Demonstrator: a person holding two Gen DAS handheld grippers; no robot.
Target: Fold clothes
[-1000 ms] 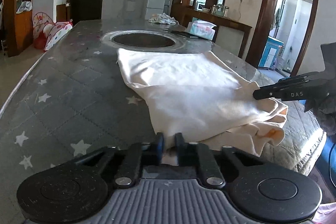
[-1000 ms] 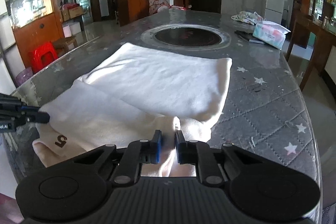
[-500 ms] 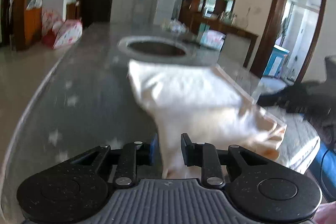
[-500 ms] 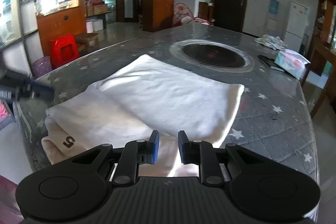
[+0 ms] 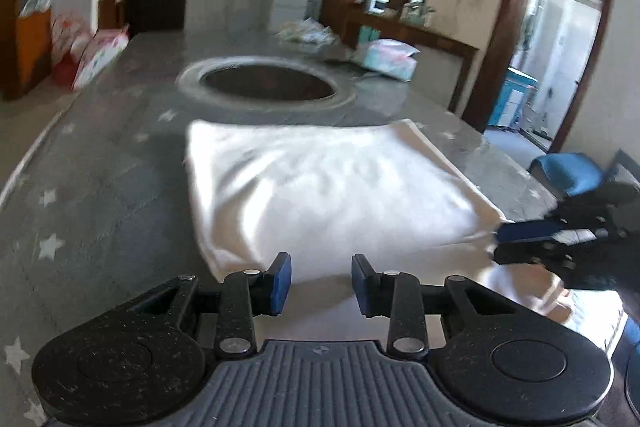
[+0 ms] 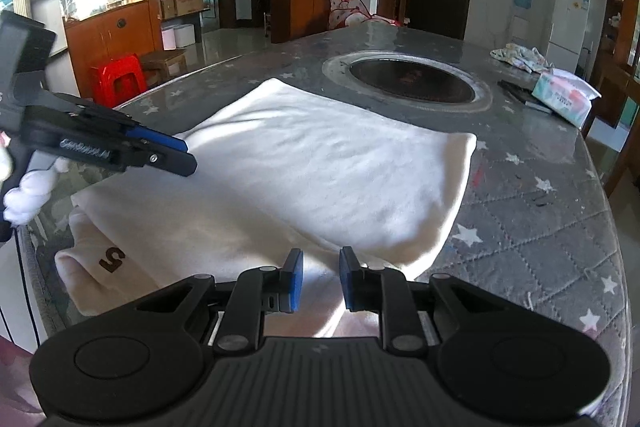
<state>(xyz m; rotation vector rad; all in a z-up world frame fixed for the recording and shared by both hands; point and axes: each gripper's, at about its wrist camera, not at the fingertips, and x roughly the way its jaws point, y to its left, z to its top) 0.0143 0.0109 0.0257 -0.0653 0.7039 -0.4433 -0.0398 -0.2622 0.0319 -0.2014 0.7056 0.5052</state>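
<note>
Cream garment (image 6: pixel 320 183) lies folded on the surface (image 6: pixel 552 227), near its front edge, short of the round recessed ring (image 6: pixel 408 81) in the middle.

View differences:
- Right wrist view is sharp. It shows a dark printed mark like a "5" (image 6: pixel 112 259) on the rolled lower layer at the garment's near-left corner, a white-gloved hand (image 6: pixel 28 191) behind the left tongs (image 6: pixel 188 157), a red stool (image 6: pixel 116 79) off the surface's left edge and a tissue pack (image 6: pixel 566 95) towards the far right edge.
- Left wrist view is motion-blurred. The printed mark is not visible there. It shows an open doorway (image 5: pixel 560 27) on the right and a blue seat (image 5: pixel 568 173) beyond the right edge, neither seen from the other side.

Tongs:
- Left tongs (image 5: pixel 320 283): jaws opening, a clear gap between the blue pads. Cloth lies under the gap; the pads are not pressing on it. In the right wrist view their tips hover over the garment's left edge.
- Right tongs (image 6: pixel 320 281): jaws at a narrow gap, poised above the near fold of the garment, with no visible pinch. In the left wrist view the right tongs (image 5: pixel 496 243) have their tips at the garment's right corner; blur hides whether they touch.
</note>
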